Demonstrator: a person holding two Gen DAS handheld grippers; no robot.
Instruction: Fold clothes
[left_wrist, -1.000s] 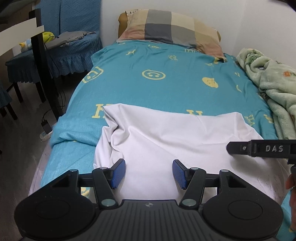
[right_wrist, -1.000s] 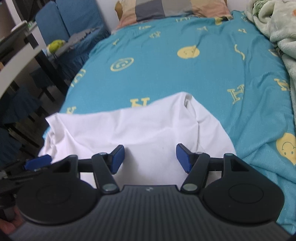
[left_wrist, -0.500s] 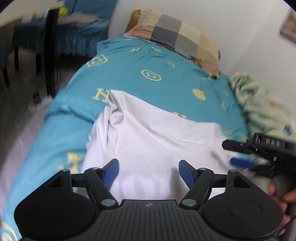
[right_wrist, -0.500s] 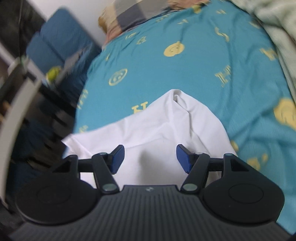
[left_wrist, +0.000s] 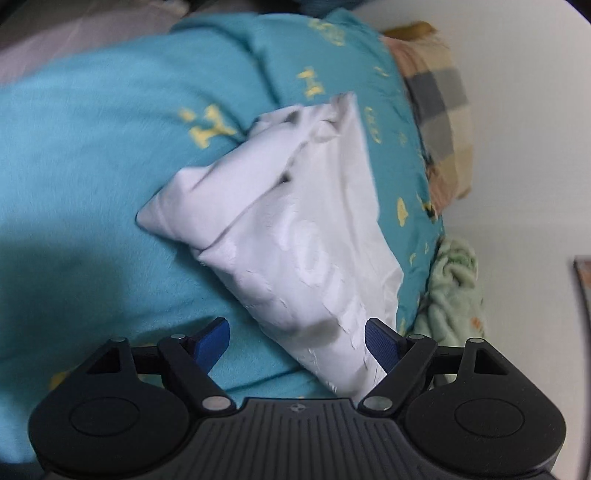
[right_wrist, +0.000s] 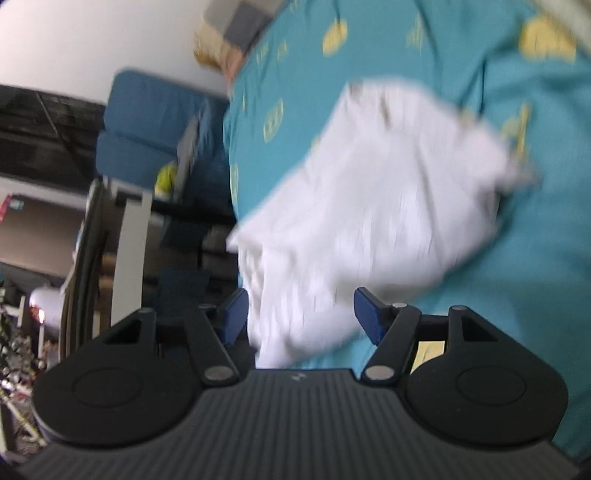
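On the teal bedsheet (left_wrist: 92, 155) with its yellow letters and faces lay the white garment (left_wrist: 306, 236), a soft, crumpled cloth bunched into a long creased wedge with faint raised print. Its near end reached between the blue pads of the left gripper (left_wrist: 297, 343), whose jaws were opening and not pressing it; the right gripper (right_wrist: 299, 317) likewise stood released around blurred white cloth. Beyond lay a checked pillow (left_wrist: 436, 96) and a fuzzy green blanket (left_wrist: 450, 295)

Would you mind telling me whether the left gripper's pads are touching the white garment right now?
Cannot tell. In the left wrist view the left gripper is opening over the white garment; its left pad is clear over the blue bedsheet, but the right pad overlaps cloth.
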